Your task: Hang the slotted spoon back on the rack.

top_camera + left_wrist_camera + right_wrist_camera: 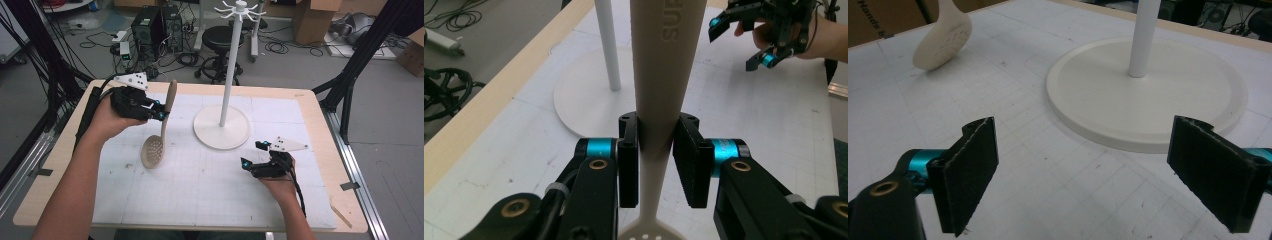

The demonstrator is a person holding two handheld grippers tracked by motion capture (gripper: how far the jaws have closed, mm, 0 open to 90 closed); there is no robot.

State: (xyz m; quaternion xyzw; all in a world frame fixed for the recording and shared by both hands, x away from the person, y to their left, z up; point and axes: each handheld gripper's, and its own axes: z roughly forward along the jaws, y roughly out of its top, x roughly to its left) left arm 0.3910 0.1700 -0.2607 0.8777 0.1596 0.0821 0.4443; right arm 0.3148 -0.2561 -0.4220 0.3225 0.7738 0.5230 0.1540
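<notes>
the high view alone shows the whole beige plastic slotted spoon: it stands nearly upright near the table's far left corner, its perforated round bowl low over the white gridded mat, though whether the bowl touches the mat cannot be told. the left gripper clamps the spoon's handle partway up. the left gripper view adds what the high view cannot: the flat black pads press on either side of the smooth, tapering handle, raised letters "sue" run up it before the top edge cuts them off, and the holed bowl peeks out at the bottom edge.

the tall white hanging stand, a thin pole on a round flat disc, sits toward the middle of the far edge; its hooked crown shows in the high view, while the gripper views cut the pole short.

the right gripper rests near the table's right edge, jaws spread wide with nothing between them. in the right gripper view its pads look rough-edged and matte.
</notes>
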